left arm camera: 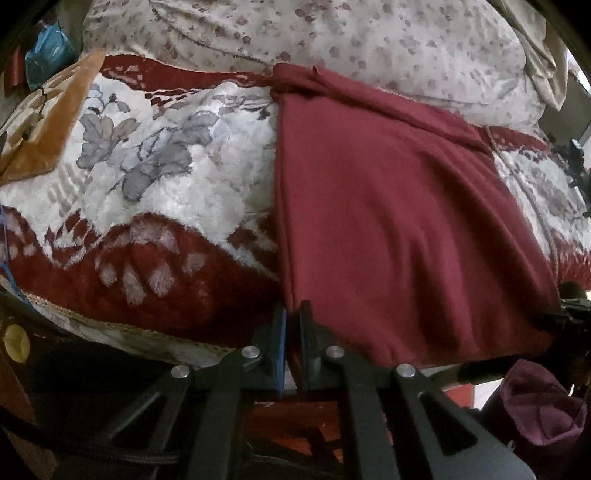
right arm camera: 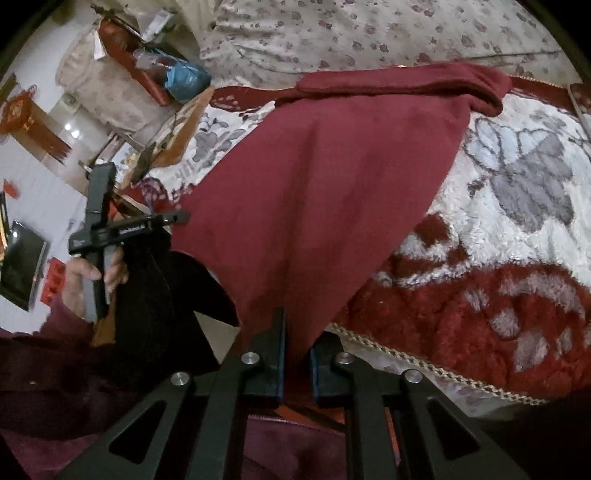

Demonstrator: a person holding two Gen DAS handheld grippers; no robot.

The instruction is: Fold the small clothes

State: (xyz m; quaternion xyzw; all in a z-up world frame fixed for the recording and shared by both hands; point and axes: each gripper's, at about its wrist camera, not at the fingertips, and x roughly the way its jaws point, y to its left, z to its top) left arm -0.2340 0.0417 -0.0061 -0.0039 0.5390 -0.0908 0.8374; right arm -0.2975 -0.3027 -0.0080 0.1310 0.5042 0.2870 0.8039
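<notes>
A dark red garment (left arm camera: 388, 206) lies spread on a red and white floral blanket (left arm camera: 159, 173) on a bed. My left gripper (left arm camera: 293, 314) is shut on the garment's near left corner at the bed's front edge. In the right wrist view the same garment (right arm camera: 321, 192) is stretched from its far rolled end toward me. My right gripper (right arm camera: 297, 332) is shut on its near right corner, lifted off the blanket (right arm camera: 498, 258). The left gripper (right arm camera: 173, 218) shows there at the left, held by a hand, gripping the other corner.
A pale flowered quilt (left arm camera: 314, 33) lies along the back of the bed. An orange cushion (left arm camera: 48, 122) and a blue bag (left arm camera: 48, 48) sit at the far left. The bed's braided front edge (right arm camera: 424, 365) runs below the blanket. A dark screen (right arm camera: 22, 266) stands at the left.
</notes>
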